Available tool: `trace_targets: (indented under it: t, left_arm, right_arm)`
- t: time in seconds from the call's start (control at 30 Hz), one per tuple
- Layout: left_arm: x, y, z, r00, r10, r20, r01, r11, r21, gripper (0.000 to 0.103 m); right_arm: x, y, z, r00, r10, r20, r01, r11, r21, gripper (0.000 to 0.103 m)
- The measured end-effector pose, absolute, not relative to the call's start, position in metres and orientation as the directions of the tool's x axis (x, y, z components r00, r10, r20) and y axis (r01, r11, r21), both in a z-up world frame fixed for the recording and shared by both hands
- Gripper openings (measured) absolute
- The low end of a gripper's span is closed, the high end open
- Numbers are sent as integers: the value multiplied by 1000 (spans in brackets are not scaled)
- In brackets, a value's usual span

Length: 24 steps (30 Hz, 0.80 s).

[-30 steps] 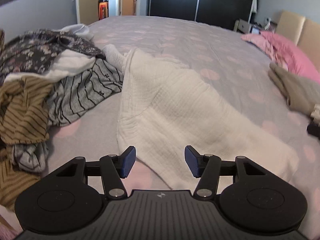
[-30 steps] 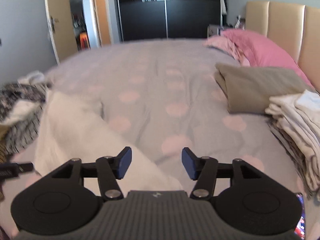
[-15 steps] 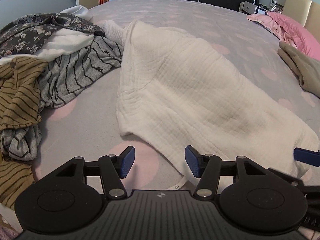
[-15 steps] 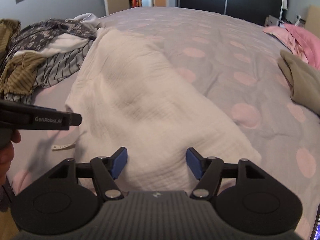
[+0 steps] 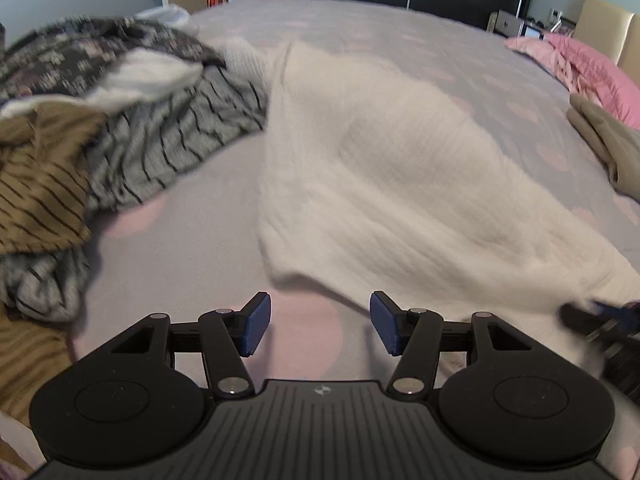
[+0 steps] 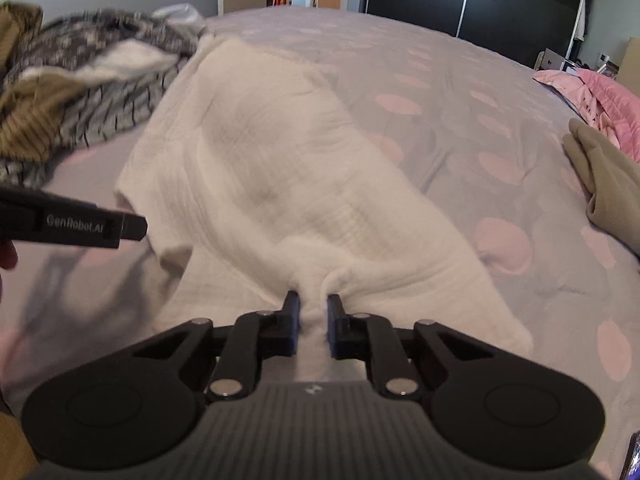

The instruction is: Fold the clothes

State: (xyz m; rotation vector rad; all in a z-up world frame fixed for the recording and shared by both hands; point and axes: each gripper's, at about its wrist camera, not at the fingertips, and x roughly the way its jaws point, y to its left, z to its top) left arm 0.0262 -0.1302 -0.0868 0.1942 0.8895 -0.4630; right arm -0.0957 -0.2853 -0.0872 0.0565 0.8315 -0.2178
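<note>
Blurred throughout, with the heaped clothes [image 5: 120, 128] cut off at the left edge; white ribbed garment [image 6: 280, 168] spread rumpled across the spotted bed [image 6: 440, 92], near hem bunched and pinched in the just-closed right tool [image 6: 313, 320], left tool [image 5: 320, 326] parted, grasping nothing, beside its corner.

Soft, even daylight, moderately bright, no glare. Motion blur smearing clothes pile [image 5: 100, 128] and white garment [image 5: 400, 184] in left wrist view; gripper bodies stay sharp. Right wrist view similarly soft. Faint shadow on bedspread [image 6: 60, 280] at lower left. Strong fisheye curve, dark vignette in corners.
</note>
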Motion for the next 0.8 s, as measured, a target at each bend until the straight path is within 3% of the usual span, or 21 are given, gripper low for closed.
trace_targets:
  t: [0.1, 0.33, 0.4, 0.6, 0.67, 0.8]
  left_arm:
    - [26, -124, -77, 558, -305, -771, 459, 888, -20, 54]
    - [23, -137, -48, 538, -378, -753, 586, 810, 12, 54]
    - [22, -149, -43, 532, -399, -747, 663, 745, 75, 54]
    - [15, -174, -44, 489, -445, -751, 839, 476, 264, 54]
    - [10, -177, -46, 479, -455, -751, 867, 380, 323, 54]
    - [0, -181, -57, 477, -461, -749, 877, 188, 442, 54]
  right_arm:
    - [-103, -306, -62, 668, -202, -716, 287, 958, -2, 13]
    - [-112, -370, -31, 564, -319, -761, 366, 923, -116, 14]
    - [-114, -383, -32, 541, -273, -795, 317, 942, -108, 15]
    - [-124, -381, -31, 583, -217, -783, 249, 965, -81, 28]
    - [-127, -372, -27, 596, -204, -777, 214, 973, -90, 28]
    - [-143, -353, -17, 633, -158, -758, 144, 986, -86, 39]
